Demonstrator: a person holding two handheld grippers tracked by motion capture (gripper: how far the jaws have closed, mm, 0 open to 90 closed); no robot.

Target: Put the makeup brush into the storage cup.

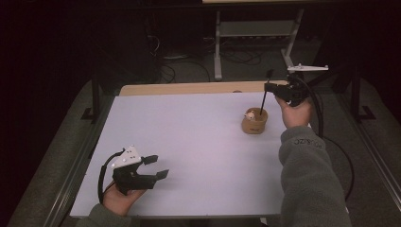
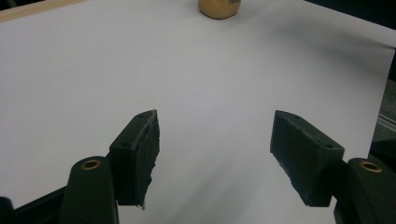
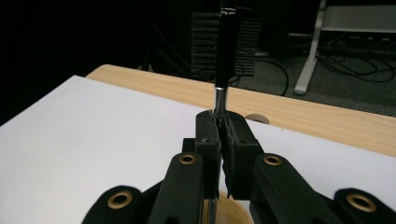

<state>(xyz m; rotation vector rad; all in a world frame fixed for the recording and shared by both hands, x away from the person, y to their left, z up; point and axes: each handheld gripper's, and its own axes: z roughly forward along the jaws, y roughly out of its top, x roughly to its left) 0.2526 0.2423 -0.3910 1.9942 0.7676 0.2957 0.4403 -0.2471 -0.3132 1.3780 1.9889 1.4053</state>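
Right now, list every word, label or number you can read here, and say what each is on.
None can be read for certain.
Sleeve cuff of the right arm: a line of pale lettering, too blurred to read.
Cup: a dark mark on its side in the high view, and dark print at its top edge in the left gripper view, both too small and cut off to read.

Cup [image 2: 218, 8]: the top edge of your left gripper view cuts it off.
Cup contents [image 1: 250, 114]: too small to identify.
Tool [image 3: 227, 51]: its top is cropped; its lower end is hidden behind your right hand-held gripper [image 3: 220, 135].
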